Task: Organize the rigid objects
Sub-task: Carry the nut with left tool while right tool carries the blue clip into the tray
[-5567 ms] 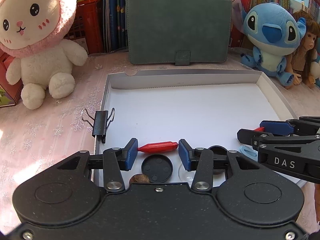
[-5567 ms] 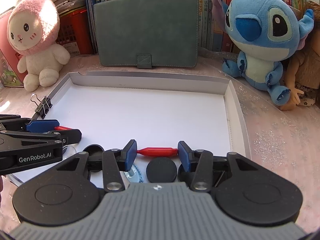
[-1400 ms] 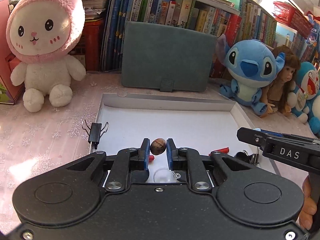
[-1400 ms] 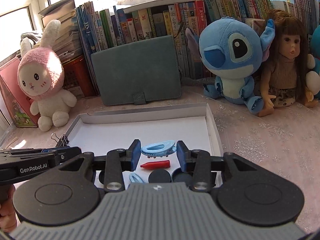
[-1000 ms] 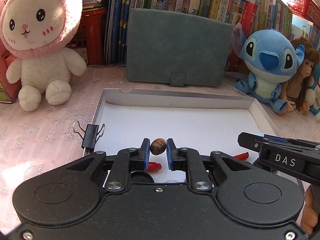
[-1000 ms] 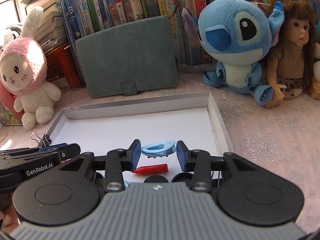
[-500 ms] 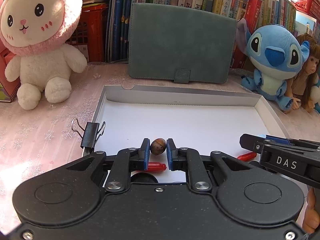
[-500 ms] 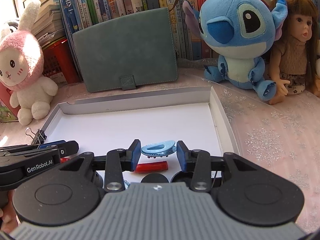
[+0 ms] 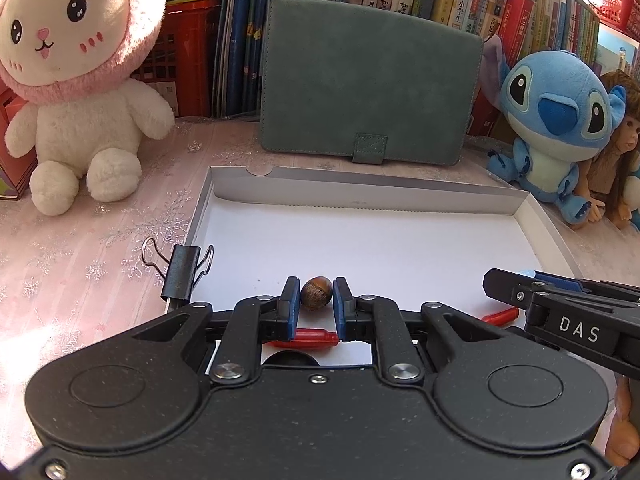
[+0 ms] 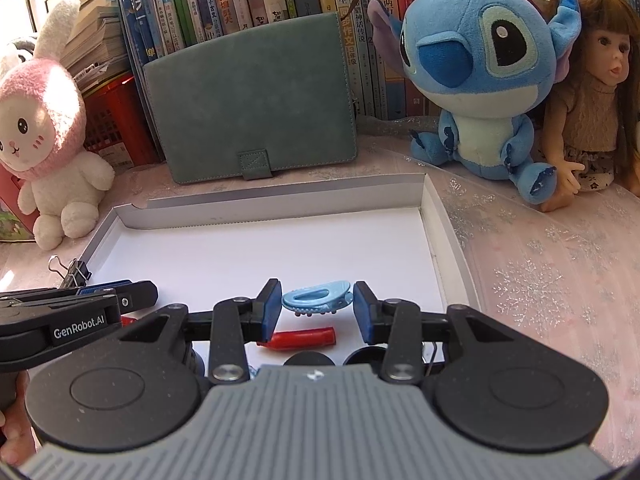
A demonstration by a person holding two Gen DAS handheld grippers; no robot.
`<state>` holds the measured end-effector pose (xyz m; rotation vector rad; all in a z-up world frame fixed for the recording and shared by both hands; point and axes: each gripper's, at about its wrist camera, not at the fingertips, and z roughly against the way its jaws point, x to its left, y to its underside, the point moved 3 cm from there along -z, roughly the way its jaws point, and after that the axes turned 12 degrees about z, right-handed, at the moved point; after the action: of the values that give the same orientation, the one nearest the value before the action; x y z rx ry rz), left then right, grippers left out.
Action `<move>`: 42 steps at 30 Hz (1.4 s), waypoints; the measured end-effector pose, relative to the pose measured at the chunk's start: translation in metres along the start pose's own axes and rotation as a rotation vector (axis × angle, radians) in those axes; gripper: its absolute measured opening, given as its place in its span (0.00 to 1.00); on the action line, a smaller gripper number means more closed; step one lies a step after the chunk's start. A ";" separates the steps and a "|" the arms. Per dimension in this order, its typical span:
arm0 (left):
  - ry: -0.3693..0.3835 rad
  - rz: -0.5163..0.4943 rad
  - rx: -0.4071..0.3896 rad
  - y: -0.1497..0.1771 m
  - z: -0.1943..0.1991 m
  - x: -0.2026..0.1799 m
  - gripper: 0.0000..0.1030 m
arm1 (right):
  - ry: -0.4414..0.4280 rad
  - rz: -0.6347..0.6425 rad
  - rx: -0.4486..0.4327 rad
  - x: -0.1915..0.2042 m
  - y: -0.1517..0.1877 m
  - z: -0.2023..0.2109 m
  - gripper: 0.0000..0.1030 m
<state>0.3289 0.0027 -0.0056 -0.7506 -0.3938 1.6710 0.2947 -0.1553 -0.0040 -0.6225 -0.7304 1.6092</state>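
My left gripper is shut on a small brown nut and holds it over the near left part of the white shallow box. My right gripper is shut on a light blue hair clip over the near right part of the box. A red cap-like piece lies on the box floor under the left fingers, and it also shows in the right wrist view. Round black lids lie at the box's near edge, partly hidden.
A black binder clip sits on the box's left rim. A green case stands behind the box against a row of books. A pink rabbit plush sits at the left, a blue plush and a doll at the right.
Both grippers have taken hold of their objects and lifted them since the earliest frames. Over the last second both have moved slightly forward and lower over the box.
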 end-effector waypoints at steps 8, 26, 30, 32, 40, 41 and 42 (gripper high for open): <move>-0.001 -0.007 -0.003 0.000 0.000 -0.001 0.16 | -0.010 0.002 0.010 0.002 0.001 -0.005 0.43; -0.003 -0.026 -0.016 0.003 -0.001 -0.002 0.16 | -0.007 0.008 0.014 0.004 0.001 -0.009 0.43; -0.003 -0.040 -0.030 0.006 -0.001 -0.003 0.16 | -0.003 0.011 0.016 0.005 0.002 -0.010 0.43; -0.005 -0.051 -0.036 0.007 0.000 -0.004 0.16 | 0.000 0.016 0.014 0.005 0.002 -0.010 0.43; -0.003 -0.061 -0.047 0.008 0.000 -0.004 0.17 | 0.004 0.025 0.012 0.007 0.002 -0.010 0.46; -0.004 -0.062 -0.048 0.009 0.000 -0.004 0.17 | 0.005 0.027 0.011 0.007 0.002 -0.010 0.47; -0.006 -0.063 -0.050 0.009 0.000 -0.004 0.17 | 0.005 0.029 0.010 0.007 0.002 -0.010 0.47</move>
<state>0.3226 -0.0036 -0.0101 -0.7631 -0.4603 1.6098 0.3000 -0.1477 -0.0119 -0.6324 -0.7123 1.6358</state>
